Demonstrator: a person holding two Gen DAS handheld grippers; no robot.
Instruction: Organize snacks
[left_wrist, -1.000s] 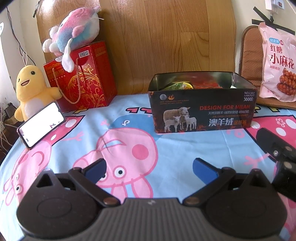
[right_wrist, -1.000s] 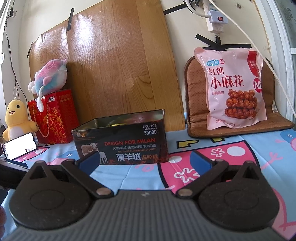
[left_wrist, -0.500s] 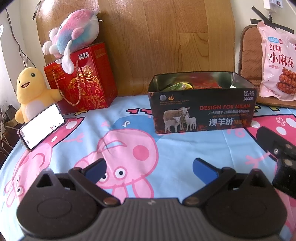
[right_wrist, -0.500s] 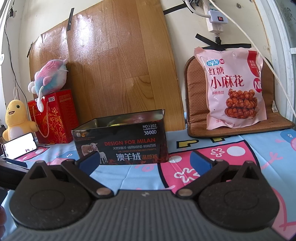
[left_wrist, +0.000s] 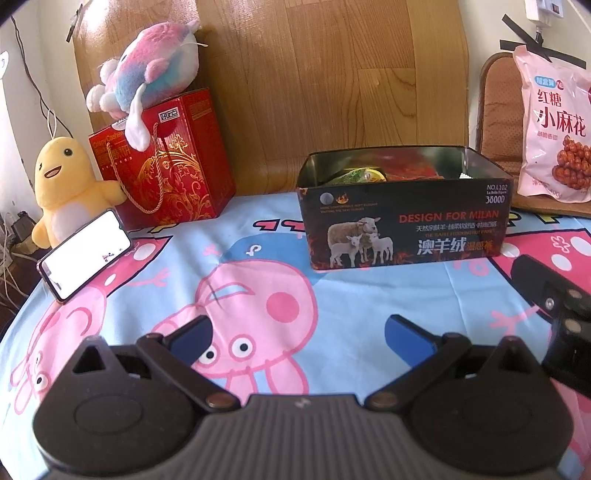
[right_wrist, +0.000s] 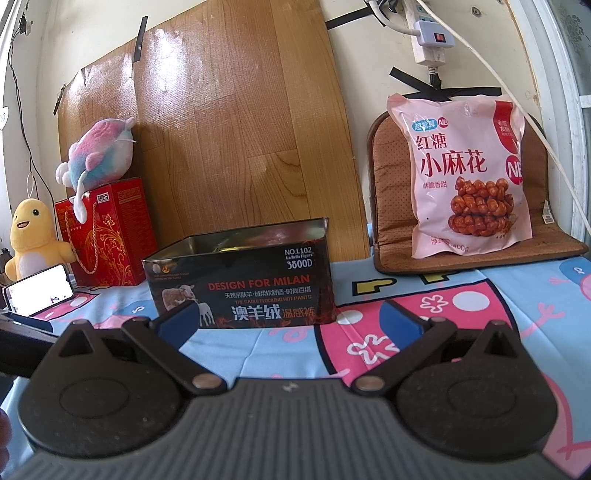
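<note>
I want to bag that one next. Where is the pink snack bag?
The pink snack bag leans on the brown cushion, right of the black tin.

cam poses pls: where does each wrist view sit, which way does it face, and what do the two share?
Left wrist: behind the open left claw, low over the tablecloth, facing the tin; the right claw's body shows at right.
Right wrist: behind the open right claw, facing the tin and snack bag; a dark bar shows at left.
Shared: tin, snack bag, red bag, phone.
</note>
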